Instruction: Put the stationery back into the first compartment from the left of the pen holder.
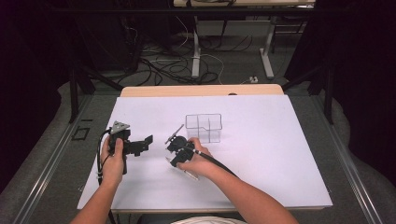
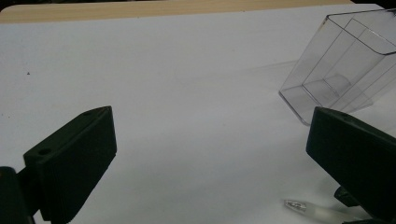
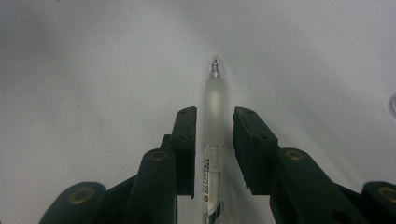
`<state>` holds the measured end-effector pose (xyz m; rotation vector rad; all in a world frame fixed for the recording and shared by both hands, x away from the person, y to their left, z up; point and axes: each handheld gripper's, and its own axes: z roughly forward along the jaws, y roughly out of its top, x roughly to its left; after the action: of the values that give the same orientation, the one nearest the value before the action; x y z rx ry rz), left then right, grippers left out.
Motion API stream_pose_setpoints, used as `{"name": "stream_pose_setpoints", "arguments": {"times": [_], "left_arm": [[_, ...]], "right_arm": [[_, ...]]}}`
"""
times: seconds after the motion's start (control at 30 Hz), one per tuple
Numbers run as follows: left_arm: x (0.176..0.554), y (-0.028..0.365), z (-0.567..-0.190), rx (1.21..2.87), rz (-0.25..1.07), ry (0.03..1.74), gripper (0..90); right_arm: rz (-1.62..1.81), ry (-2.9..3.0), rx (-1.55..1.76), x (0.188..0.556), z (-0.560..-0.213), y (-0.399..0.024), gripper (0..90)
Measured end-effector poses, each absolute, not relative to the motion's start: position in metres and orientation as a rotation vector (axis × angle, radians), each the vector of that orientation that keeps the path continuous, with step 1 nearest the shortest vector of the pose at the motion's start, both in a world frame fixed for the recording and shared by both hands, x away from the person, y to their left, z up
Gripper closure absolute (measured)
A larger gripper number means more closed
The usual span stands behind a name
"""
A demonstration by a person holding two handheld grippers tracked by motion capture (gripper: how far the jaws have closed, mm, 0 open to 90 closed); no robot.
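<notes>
A clear-barrelled pen (image 3: 214, 100) lies flat on the white table sheet (image 1: 261, 154), its tip pointing away in the right gripper view. My right gripper (image 3: 215, 114) straddles the barrel, one jaw on each side. A thin gap shows on both sides, so the pads are not pressing on it. In the high view the right gripper (image 1: 173, 161) sits just left of centre, with the pen (image 1: 189, 174) running out under the hand. My left gripper (image 1: 145, 144) rests to the left, open wide and holding nothing. The pen tip (image 2: 296, 205) shows by its right jaw.
A clear plastic divided box (image 1: 203, 127) stands upright just behind the right gripper, also seen as the clear box (image 2: 336, 70) in the left gripper view. A wooden table edge (image 1: 201, 90) runs along the back of the sheet. Cables and table legs lie on the floor beyond.
</notes>
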<state>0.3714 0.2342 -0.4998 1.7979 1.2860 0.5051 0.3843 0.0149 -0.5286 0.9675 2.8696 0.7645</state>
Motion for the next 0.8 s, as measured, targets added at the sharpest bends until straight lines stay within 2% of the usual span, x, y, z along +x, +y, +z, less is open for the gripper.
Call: {"name": "stream_pose_setpoints", "arguments": {"times": [0.8], "left_arm": [[0.3718, 0.2336, -0.5004, 1.803, 0.499, 1.287, 1.5]], "right_arm": [[0.721, 2.867, 1.019, 0.3884, -0.5371, 0.0215, 79.6]]}}
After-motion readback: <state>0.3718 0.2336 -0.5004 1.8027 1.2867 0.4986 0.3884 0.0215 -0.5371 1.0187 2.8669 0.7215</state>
